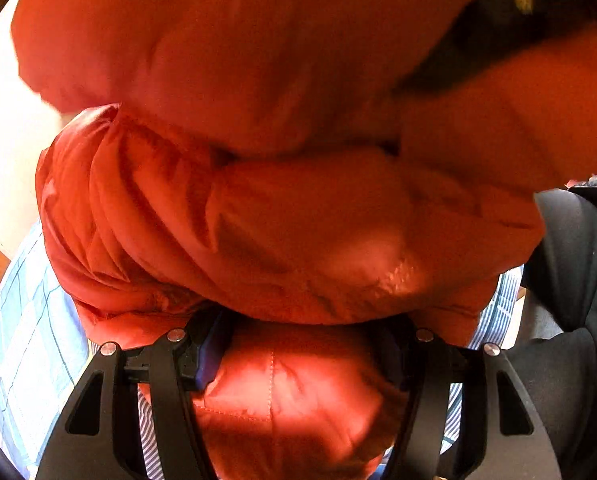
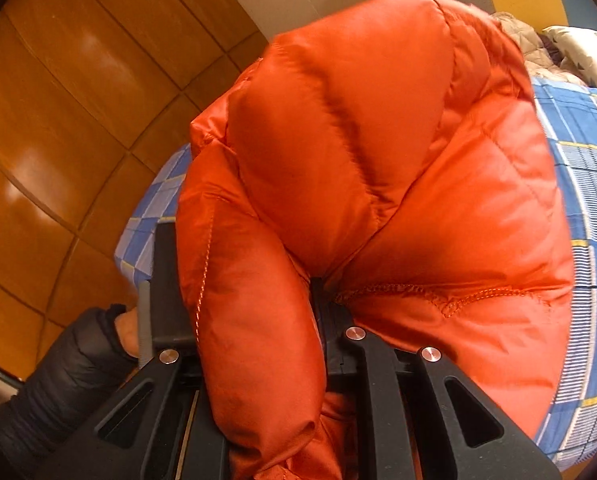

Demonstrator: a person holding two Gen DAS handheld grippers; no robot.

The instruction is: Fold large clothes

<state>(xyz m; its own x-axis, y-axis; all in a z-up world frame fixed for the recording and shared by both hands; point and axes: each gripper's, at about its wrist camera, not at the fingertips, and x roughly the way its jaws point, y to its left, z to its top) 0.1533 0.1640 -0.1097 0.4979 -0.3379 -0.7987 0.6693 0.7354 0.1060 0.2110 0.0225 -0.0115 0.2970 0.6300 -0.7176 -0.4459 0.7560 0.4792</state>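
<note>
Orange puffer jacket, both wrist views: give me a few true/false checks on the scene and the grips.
1. The jacket is orange and quilted. True.
2. It lies over a plain white sheet. False: the bedcover under it is blue plaid.
3. The right gripper has jacket fabric between its fingers. True.
4. The left gripper is clear of the jacket. False: a fold of the jacket sits between its fingers.
5. The floor beside the bed is grey carpet. False: it is brown wood.

One orange puffer jacket (image 2: 378, 184), two tools (image 1: 298, 364)
</note>
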